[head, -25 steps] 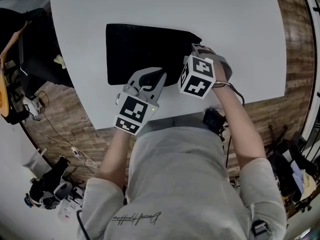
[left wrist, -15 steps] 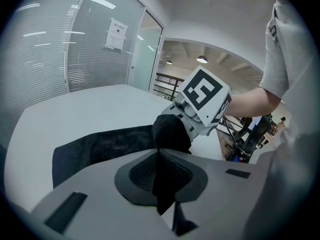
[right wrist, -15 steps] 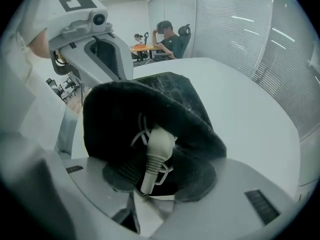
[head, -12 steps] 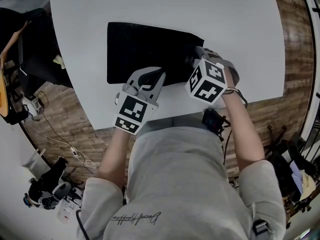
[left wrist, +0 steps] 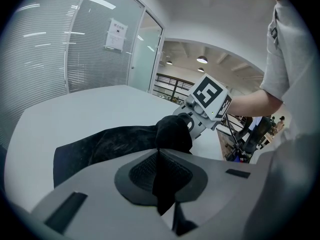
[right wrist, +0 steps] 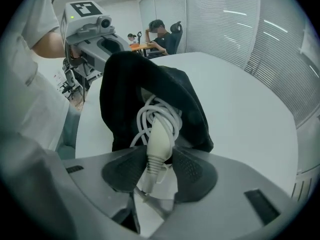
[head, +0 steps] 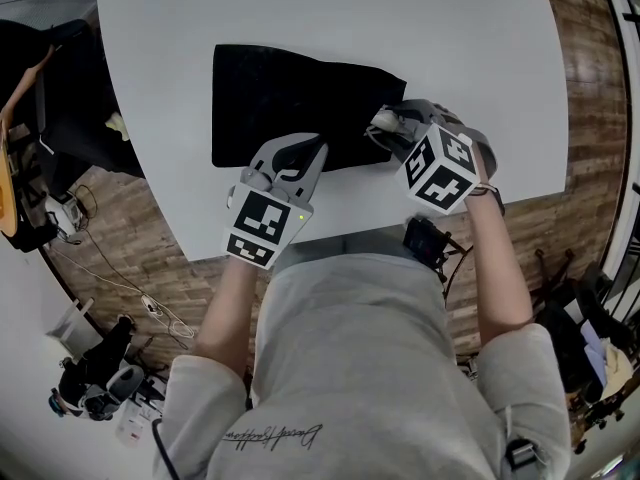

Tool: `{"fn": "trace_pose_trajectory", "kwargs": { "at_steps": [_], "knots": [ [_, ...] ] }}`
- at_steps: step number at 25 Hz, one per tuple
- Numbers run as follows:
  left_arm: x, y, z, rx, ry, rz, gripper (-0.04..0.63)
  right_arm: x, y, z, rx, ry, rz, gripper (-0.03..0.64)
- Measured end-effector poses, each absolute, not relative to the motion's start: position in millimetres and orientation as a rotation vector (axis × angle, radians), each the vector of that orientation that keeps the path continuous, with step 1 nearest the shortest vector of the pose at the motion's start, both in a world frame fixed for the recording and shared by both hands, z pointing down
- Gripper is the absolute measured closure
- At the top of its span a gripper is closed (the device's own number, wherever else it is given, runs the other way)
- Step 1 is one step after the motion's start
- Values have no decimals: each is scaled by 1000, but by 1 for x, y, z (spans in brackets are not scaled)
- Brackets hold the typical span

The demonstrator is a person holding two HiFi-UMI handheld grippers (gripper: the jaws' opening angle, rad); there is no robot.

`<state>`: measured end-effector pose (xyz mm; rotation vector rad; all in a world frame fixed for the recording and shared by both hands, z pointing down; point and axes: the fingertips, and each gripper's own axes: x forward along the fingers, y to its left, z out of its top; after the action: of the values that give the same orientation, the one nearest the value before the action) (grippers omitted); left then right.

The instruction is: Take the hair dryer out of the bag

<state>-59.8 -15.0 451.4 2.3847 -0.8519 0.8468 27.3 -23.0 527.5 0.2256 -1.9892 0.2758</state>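
Bag (head: 290,103): plain matte black.
Hair dryer (right wrist: 159,139): white handle end and a white looped cord showing against the black fabric.
Left claw (head: 300,150): pale grey shell with black textured pads.
Right claw (head: 388,123): the same grey shell and black pads.
Marker cubes (head: 262,226): white faces with black square patterns, one on each claw.
Tabletop (head: 330,8): even pale grey-white.
Floor (head: 590,88): brown wood-plank pattern.
Shirt (head: 360,368): light grey with a thin line of dark script.
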Motion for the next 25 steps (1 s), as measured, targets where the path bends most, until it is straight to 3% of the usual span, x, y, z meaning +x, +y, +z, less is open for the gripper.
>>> {"fn": "trace_pose_trajectory", "kwargs": {
  "at_steps": [6, 10, 25],
  "knots": [
    [-56, -15, 452, 2389, -844, 853, 577, 33, -25, 545, 239, -1988, 269, 434],
    [-56, -14, 451, 2392, -841, 852, 577, 30, -25, 540, 255, -2007, 278, 367],
    [-53, -15, 449, 2400, -837, 835, 577, 10, -32, 550, 151, -1969, 279, 367]
  ]
}}
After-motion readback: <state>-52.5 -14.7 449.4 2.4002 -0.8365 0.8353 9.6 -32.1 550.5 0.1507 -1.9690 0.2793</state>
